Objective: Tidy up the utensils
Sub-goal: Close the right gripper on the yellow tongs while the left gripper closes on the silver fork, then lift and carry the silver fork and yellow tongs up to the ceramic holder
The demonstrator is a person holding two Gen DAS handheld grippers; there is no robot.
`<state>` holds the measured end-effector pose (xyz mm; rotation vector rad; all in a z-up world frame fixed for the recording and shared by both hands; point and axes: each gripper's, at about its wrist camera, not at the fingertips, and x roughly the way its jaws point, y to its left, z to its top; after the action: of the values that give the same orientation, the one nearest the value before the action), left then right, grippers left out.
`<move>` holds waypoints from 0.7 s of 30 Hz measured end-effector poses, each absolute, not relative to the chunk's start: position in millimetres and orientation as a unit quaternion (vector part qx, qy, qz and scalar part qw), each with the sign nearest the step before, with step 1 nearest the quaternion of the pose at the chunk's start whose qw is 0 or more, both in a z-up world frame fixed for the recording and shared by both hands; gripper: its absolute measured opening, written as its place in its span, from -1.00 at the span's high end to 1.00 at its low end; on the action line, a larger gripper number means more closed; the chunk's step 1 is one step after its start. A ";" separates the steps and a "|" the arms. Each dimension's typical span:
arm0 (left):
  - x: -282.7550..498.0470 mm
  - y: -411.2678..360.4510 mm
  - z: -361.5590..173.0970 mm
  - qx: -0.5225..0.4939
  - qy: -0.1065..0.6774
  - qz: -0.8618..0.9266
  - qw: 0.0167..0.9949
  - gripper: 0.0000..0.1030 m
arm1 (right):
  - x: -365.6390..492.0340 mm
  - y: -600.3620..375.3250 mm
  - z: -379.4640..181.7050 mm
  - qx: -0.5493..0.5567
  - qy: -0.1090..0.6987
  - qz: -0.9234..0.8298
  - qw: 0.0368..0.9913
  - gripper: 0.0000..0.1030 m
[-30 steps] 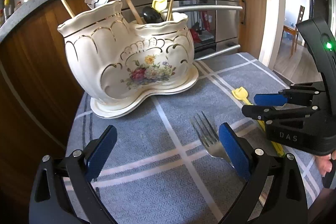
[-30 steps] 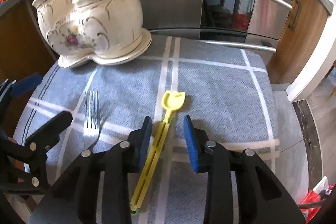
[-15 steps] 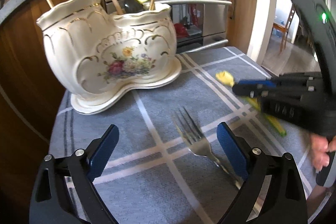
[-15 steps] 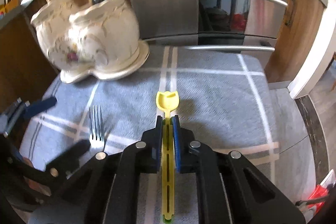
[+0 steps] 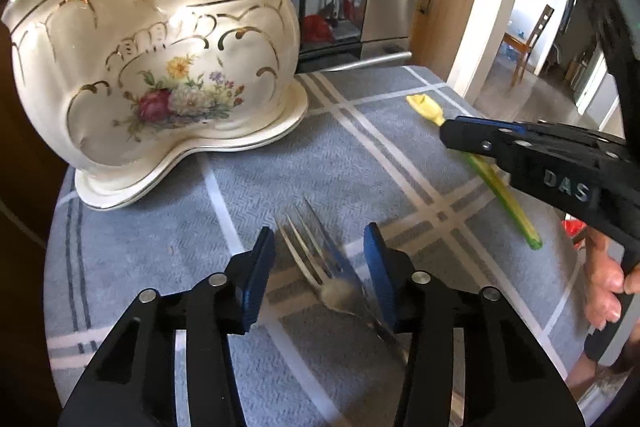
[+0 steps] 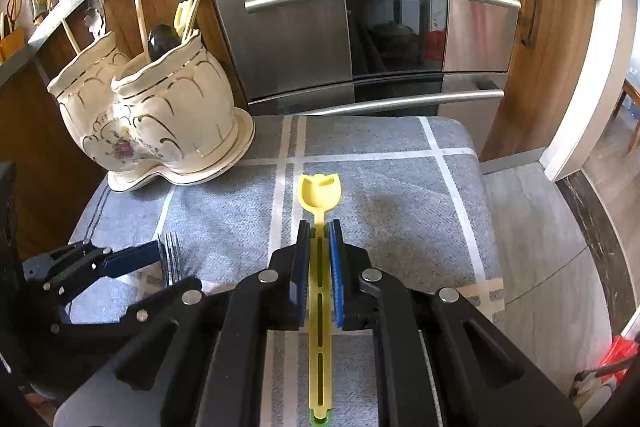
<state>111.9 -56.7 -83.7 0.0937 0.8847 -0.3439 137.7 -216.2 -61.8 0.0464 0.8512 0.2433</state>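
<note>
My right gripper (image 6: 319,227) squeezing the yellow spoon (image 6: 319,193) lifted above the bench (image 6: 400,195), my left gripper (image 5: 320,251) open around the fork (image 5: 316,259) lying flat, white holder (image 5: 160,67) behind

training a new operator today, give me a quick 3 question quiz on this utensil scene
1. True or false: the right gripper is shut on the yellow spoon.
2. The silver fork lies: A) inside the ceramic utensil holder, B) on the grey checked cloth between the left gripper's fingers, C) on the floor.
3. Fill in: the holder stands on a matching cream ____.

Key: 1 true; 2 B; 3 saucer.
</note>
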 end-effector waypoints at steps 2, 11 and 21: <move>114.9 -55.4 -83.9 0.043 0.426 -0.160 0.889 0.16 | 137.1 -215.5 -62.0 0.021 0.411 0.119 0.903 0.81; 111.1 -46.5 -80.2 0.035 0.415 -0.152 0.896 0.85 | 134.9 -218.0 -60.3 0.019 0.405 0.118 0.906 0.82; 99.3 -32.6 -63.5 0.029 0.385 -0.148 0.911 0.89 | 131.1 -219.2 -51.3 0.026 0.384 0.124 0.915 0.82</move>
<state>99.3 -32.6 -63.5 0.0597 0.7933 -0.3061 131.1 -219.2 -51.3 0.0530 0.7910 0.2543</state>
